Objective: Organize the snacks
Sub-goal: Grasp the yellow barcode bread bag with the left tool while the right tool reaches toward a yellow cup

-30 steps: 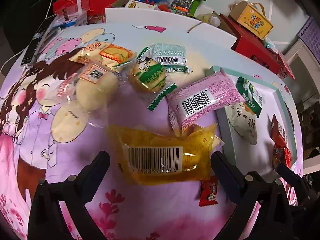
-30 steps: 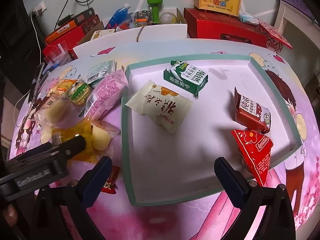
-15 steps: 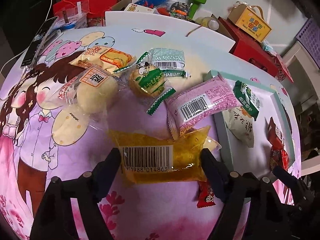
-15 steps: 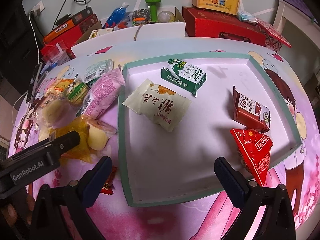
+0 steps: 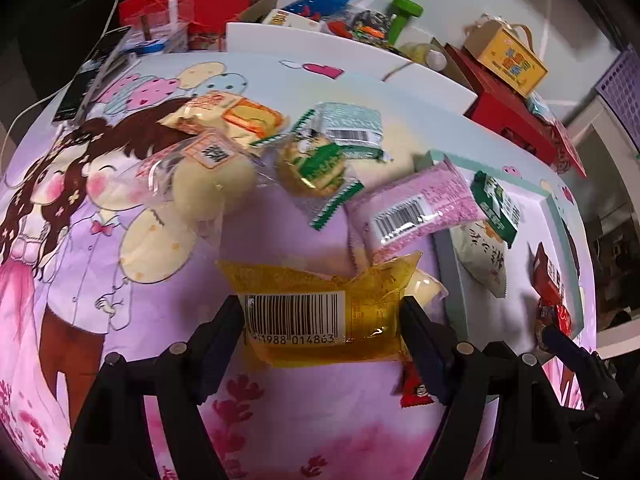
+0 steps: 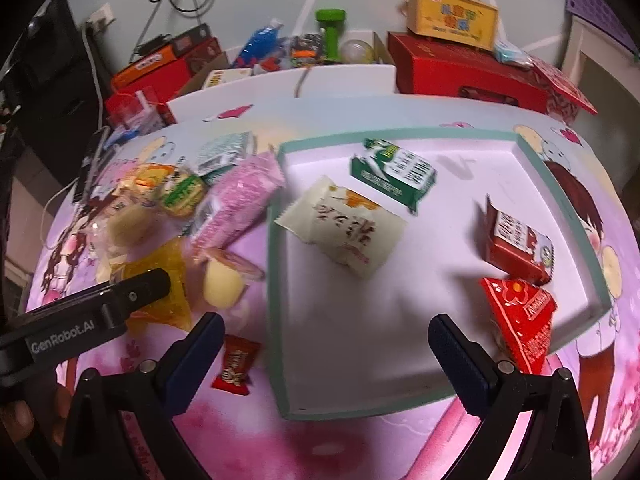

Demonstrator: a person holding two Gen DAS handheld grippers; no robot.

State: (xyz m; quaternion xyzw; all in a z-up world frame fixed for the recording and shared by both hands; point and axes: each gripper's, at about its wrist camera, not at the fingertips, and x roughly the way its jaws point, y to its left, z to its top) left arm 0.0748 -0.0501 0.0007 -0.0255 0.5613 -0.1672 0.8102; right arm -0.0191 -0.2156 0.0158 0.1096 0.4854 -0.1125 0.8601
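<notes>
A yellow see-through snack packet [image 5: 360, 284] with a barcode lies on the pink cartoon tablecloth. My left gripper [image 5: 320, 308] is shut on it, its pads pressing the packet's two sides. The right wrist view shows that same left gripper [image 6: 132, 296] on the yellow packet [image 6: 168, 268]. A white tray with a teal rim [image 6: 400, 134] holds a green packet [image 6: 394, 174], a cream packet [image 6: 344, 226] and two red packets [image 6: 518, 244]. My right gripper [image 6: 326, 326] stands open over the tray's near left corner, holding nothing.
Left of the tray lie a pink packet [image 5: 416, 204], a green-labelled biscuit [image 5: 316, 168], a clear bun bag [image 5: 208, 184] and more snacks. A small red candy [image 6: 236, 366] lies near the tray's front corner. Red and yellow boxes [image 6: 452, 12] crowd the far side. A phone [image 5: 92, 76] rests far left.
The left gripper's jaws closed in from wide open until they pressed the yellow packet's sides, and the packet crumpled a little. The right gripper stayed open in place.
</notes>
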